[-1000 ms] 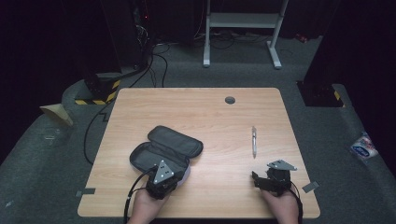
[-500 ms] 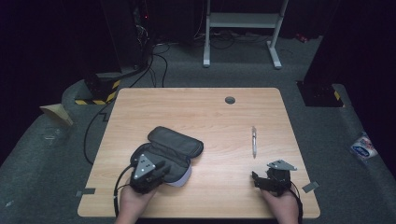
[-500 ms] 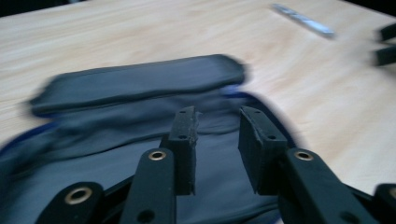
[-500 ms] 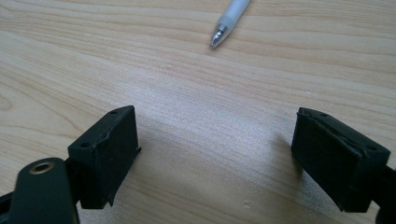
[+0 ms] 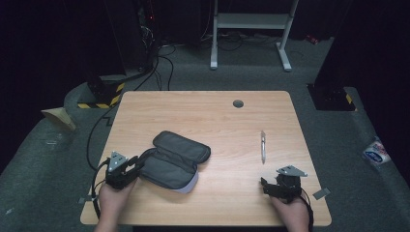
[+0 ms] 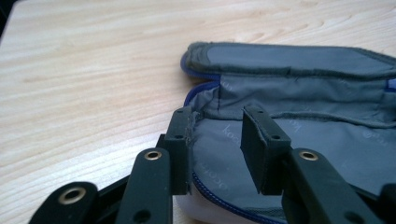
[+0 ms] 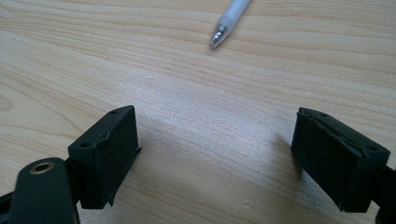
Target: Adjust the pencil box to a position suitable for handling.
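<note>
The open grey pencil case [image 5: 175,160] is lying left of centre on the worktop [image 5: 227,121], its long axis running from near-left to far-right. The left gripper [image 6: 218,149], jaws having just been opening, is straddling the case's near-left rim, partly parted. The right gripper [image 7: 224,158] is gaping wide, empty, below the pen [image 7: 229,21].

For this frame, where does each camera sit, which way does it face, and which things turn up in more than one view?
High view: above the person's table edge, looking forward and down on the table; both forearms, left tongs, right tongs.
Left gripper view: on the left tongs, facing the open grey pouch, jaws apart astride its rim.
Right gripper view: on the right tongs, open, facing bare wood and the pen.
Shared: pouch and pen also appear from above.
</note>
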{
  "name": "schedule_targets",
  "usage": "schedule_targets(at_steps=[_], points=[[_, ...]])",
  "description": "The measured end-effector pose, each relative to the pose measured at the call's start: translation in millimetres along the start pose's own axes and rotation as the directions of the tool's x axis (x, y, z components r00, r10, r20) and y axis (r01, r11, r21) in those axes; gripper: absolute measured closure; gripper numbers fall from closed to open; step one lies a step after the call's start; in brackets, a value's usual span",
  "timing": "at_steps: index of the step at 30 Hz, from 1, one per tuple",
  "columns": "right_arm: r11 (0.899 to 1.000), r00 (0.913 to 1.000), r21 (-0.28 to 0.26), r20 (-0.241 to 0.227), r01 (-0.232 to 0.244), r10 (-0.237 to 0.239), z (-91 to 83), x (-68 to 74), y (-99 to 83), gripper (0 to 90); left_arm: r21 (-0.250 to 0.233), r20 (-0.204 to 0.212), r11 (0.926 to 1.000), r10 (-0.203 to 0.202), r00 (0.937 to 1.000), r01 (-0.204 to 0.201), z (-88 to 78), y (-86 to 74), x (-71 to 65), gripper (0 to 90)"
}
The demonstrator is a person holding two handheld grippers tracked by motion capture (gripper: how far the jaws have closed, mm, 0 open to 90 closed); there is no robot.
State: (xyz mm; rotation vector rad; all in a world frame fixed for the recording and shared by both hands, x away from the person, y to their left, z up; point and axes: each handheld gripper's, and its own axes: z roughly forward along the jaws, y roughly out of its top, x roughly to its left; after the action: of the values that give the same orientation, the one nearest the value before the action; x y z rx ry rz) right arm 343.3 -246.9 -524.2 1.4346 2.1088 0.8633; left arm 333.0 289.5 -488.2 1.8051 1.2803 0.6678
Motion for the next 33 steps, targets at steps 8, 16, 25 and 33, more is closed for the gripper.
schedule_targets(at_steps=[8,16,25,33], points=[[1.000,1.0000,0.000,0.000,0.000,0.000,0.0,0.0,0.0,14.4,0.033,0.028,0.9994,-0.015,0.9995,0.014,6.0,-4.6,1.9,77.1],[1.000,1.0000,0.000,0.000,0.000,0.000,0.0,0.0,0.0,14.4,0.040,0.049,0.9992,-0.006,0.9988,0.004,6.3,-6.1,-2.3,85.7],[1.000,1.0000,0.000,0.000,0.000,0.000,0.0,0.0,0.0,14.4,-0.051,-0.060,0.9978,-0.045,0.9972,0.042,-5.4,-5.0,8.6,64.1],[1.000,1.0000,0.000,0.000,0.000,0.000,0.0,0.0,0.0,14.4,0.015,0.006,0.9965,-0.082,0.9966,0.082,5.4,-11.9,12.2,78.6]])
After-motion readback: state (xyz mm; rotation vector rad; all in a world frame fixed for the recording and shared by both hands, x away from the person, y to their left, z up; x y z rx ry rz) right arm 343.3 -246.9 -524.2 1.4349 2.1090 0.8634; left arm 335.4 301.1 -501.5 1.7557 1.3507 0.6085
